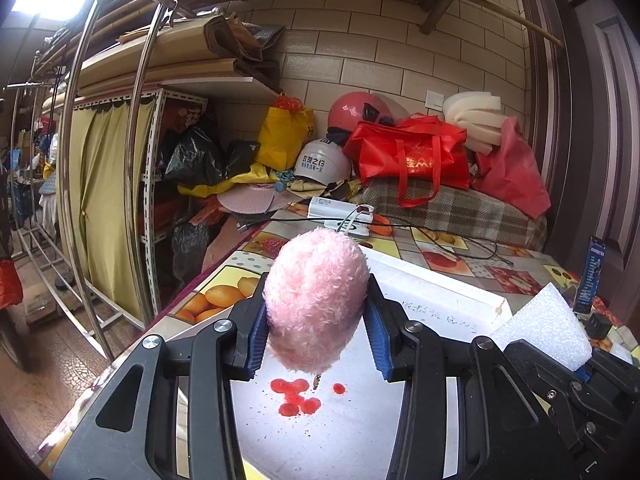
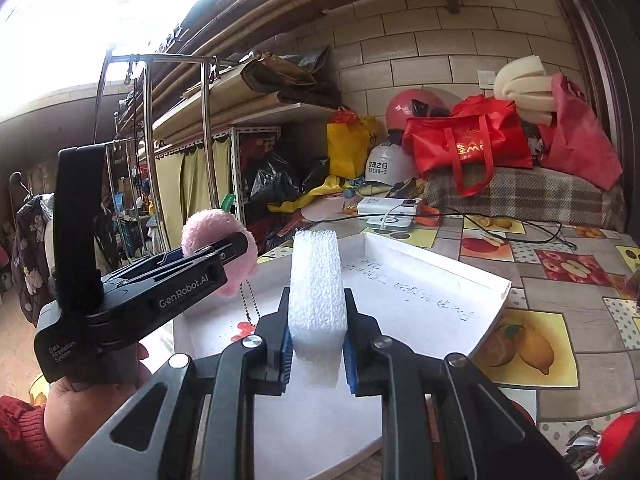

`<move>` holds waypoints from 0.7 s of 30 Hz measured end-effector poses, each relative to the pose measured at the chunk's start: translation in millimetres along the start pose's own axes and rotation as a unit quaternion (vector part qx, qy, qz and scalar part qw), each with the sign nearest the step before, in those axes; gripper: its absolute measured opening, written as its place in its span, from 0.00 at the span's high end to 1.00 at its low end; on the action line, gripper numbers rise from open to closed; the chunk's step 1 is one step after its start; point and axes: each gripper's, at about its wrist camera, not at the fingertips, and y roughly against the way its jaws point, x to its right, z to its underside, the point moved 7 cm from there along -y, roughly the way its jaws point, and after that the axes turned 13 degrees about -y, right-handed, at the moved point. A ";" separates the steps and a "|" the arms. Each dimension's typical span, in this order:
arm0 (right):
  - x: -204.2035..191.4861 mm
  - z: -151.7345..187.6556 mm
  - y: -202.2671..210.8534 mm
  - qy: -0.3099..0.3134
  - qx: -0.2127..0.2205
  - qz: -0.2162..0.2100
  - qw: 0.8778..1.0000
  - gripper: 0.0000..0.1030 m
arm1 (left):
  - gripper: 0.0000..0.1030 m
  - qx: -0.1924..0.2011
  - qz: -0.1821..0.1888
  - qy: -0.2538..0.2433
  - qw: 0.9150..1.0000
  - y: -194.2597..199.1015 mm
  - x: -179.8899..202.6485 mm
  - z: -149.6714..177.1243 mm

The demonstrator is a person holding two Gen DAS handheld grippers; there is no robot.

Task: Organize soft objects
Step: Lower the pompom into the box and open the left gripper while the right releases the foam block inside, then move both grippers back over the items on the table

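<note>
Nearest the lens in the left wrist view, the left tongs [image 1: 316, 316] are clamped on a pink plush ball [image 1: 316, 296], its fur bulging above and below the blue pads [image 1: 258, 332]. A short bead chain [image 2: 250, 302] dangles from it. In the right wrist view, the right tongs [image 2: 316, 332] are squeezed onto a white foam block [image 2: 318, 288], which stands upright between the pads with its long axis pointing up and away from the camera.

Both soft things hang above the white tray [image 2: 440, 304], which lies on the desk [image 2: 560, 292] with its fruit-patterned cloth. The tray floor is bare apart from some handwriting and a few red blotches [image 1: 296, 396] directly beneath the plush ball.

The relation that matters is vertical: each held thing sits just over the tray's near end, so the tray lies below and ahead of both tongs. The left tongs are off to the left of the right ones, near the tray's left edge, while the foam block is over the middle. I judge either hand could lower and let go inside the rim; the right one seems better centred.
</note>
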 end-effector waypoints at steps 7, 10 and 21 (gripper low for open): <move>3.1 -2.7 -12.4 -0.003 -0.011 0.008 1.000 0.73 | 0.33 -0.010 -0.015 -0.017 1.000 -5.4 4.2 -0.8; 5.9 -5.8 -6.2 -0.004 0.010 0.027 1.000 0.25 | 0.11 -0.011 -0.036 0.003 0.999 -5.1 -6.8 0.8; -2.8 -0.9 6.8 0.024 0.021 0.049 0.998 0.09 | 0.00 0.007 -0.049 0.046 0.998 5.1 -27.6 3.2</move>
